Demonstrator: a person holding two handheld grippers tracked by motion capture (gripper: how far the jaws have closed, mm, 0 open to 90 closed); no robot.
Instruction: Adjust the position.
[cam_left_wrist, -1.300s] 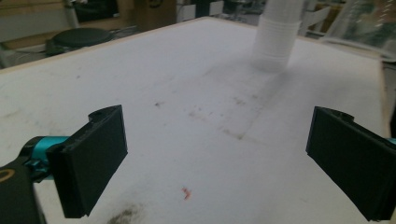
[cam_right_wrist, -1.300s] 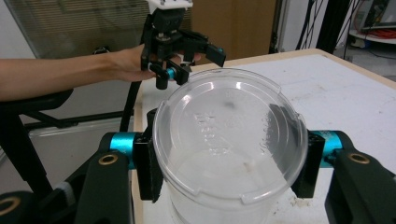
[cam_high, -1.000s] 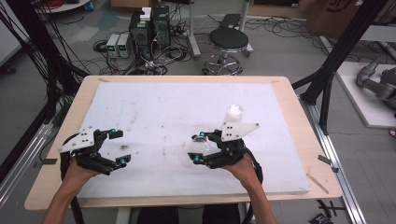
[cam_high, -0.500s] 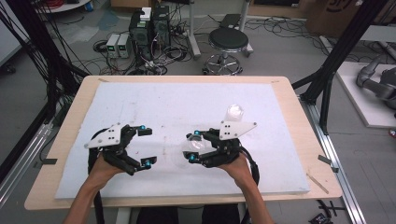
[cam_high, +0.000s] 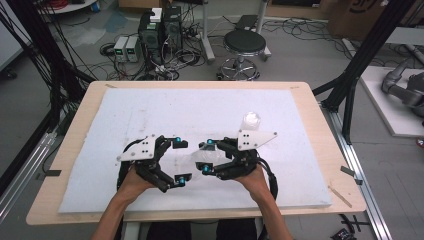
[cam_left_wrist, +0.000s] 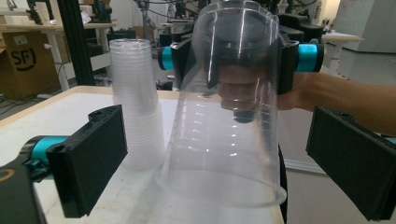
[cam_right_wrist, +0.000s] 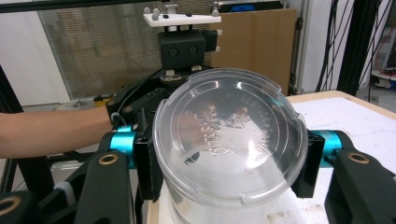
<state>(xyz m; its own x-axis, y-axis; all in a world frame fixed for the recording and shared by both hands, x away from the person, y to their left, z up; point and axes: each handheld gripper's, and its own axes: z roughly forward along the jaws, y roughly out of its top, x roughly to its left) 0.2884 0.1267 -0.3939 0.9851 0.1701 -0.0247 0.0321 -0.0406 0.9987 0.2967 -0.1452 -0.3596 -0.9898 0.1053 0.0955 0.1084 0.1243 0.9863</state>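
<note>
Clear plastic cup (cam_high: 200, 161), smooth-walled, tapered: held on its side above the white foam-covered table (cam_high: 150, 115), near its front edge, base toward the right claw (cam_high: 206, 156), mouth toward the left.
Right claw: jaws nearly closed, clamped on the cup's narrow end; its own view looks along the cup at the embossed round base (cam_right_wrist: 224, 135).
Left claw (cam_high: 180, 161): jaws wide apart, holding nothing, standing either side of the cup's open rim (cam_left_wrist: 224, 191) without touching.
Tall stack of clear plastic cups (cam_high: 251, 120): upright on the table beyond the right hand.
Handling note: judged step is a handover. Centre the left pads (cam_left_wrist: 88, 163) on the wall above the rim, close gently to avoid crushing, and release the right grip only once the left is firm.
</note>
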